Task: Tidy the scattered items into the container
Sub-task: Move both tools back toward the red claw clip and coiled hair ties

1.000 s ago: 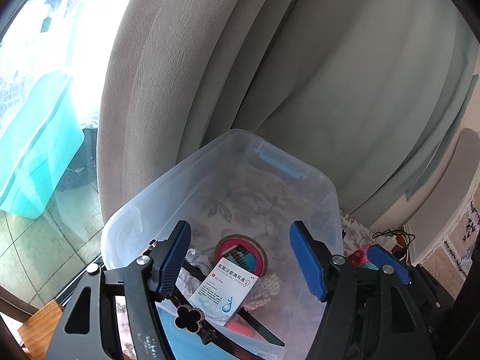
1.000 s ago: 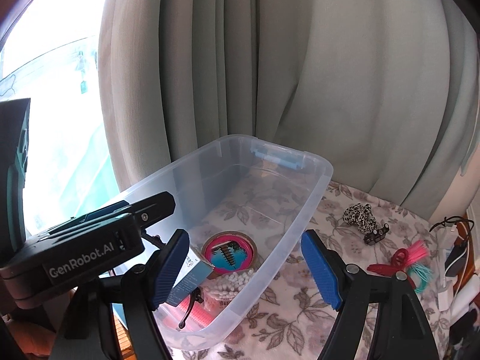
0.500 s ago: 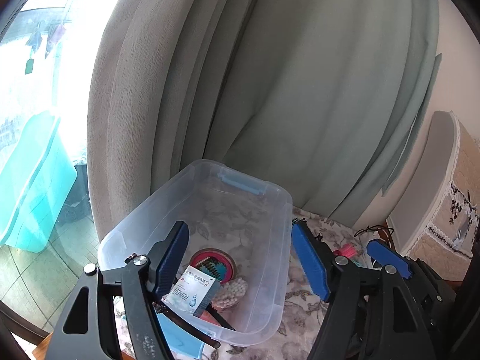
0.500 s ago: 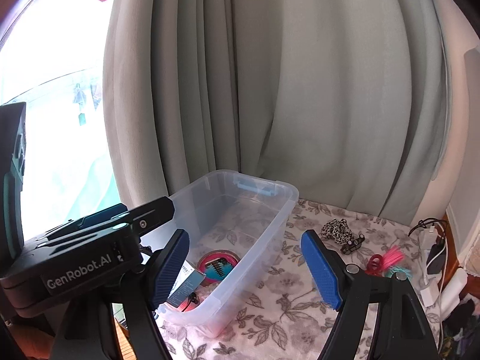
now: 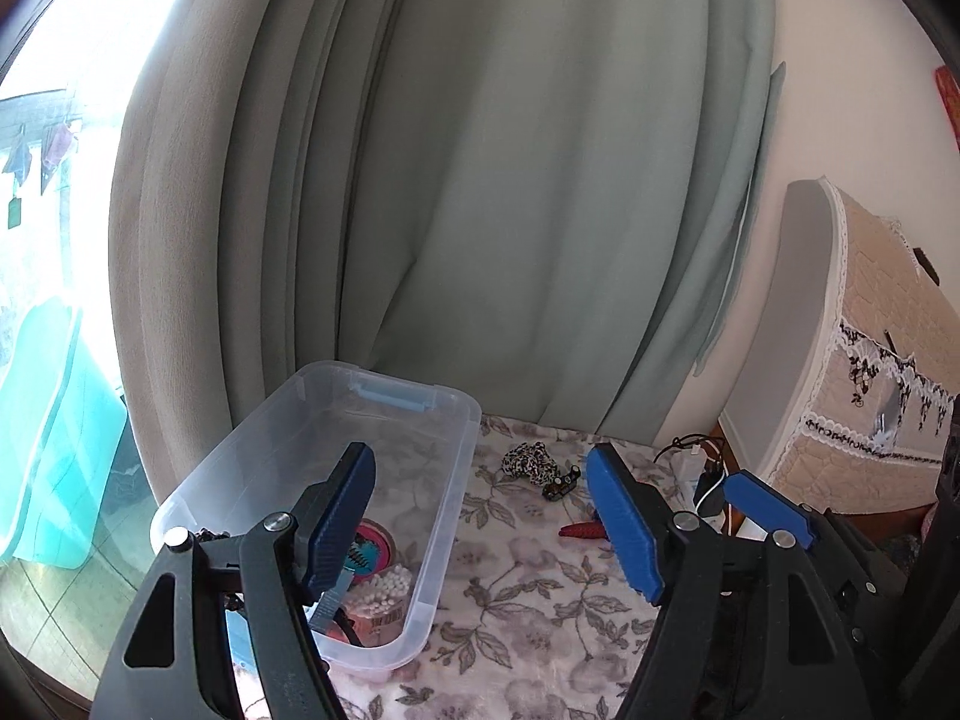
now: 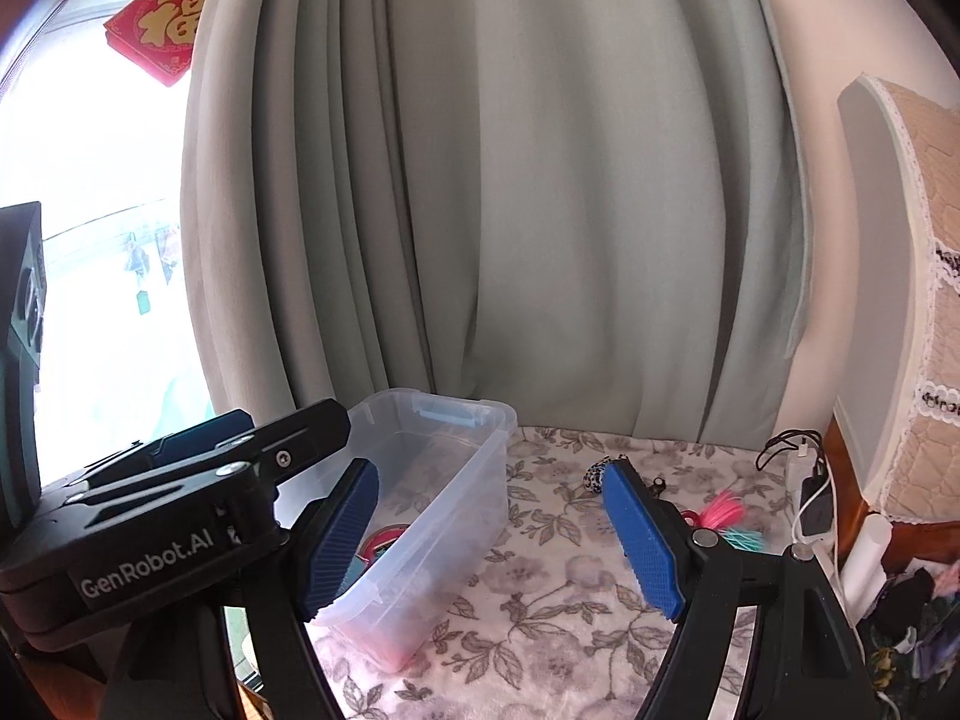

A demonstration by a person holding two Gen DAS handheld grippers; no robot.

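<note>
A clear plastic container (image 5: 456,468) (image 6: 480,480) with a blue latch stands on the floral cloth at the left. Inside lie a pink tape roll (image 5: 372,546), cotton swabs (image 5: 387,585) and a small box partly behind my finger. On the cloth to the right lie a leopard-print scrunchie (image 5: 525,461), a small black clip (image 5: 561,485) and a red item (image 5: 579,531); pink and teal tassels (image 6: 726,510) show in the right wrist view. My left gripper (image 5: 486,528) hovers open and empty above the container's near right rim. My right gripper (image 6: 492,540) is open and empty too.
Pale green curtains (image 5: 510,210) hang right behind the table. A charger and cables (image 6: 810,498) lie at the right edge beside a lace-covered cabinet (image 5: 870,360). A window with a red paper decoration (image 6: 159,21) is at the left. A teal bin (image 5: 48,432) stands outside.
Both grippers have pulled back and up from the container, so it looks smaller and farther. The view has swung right, bringing the scrunchie and the cloth into the left wrist view.
</note>
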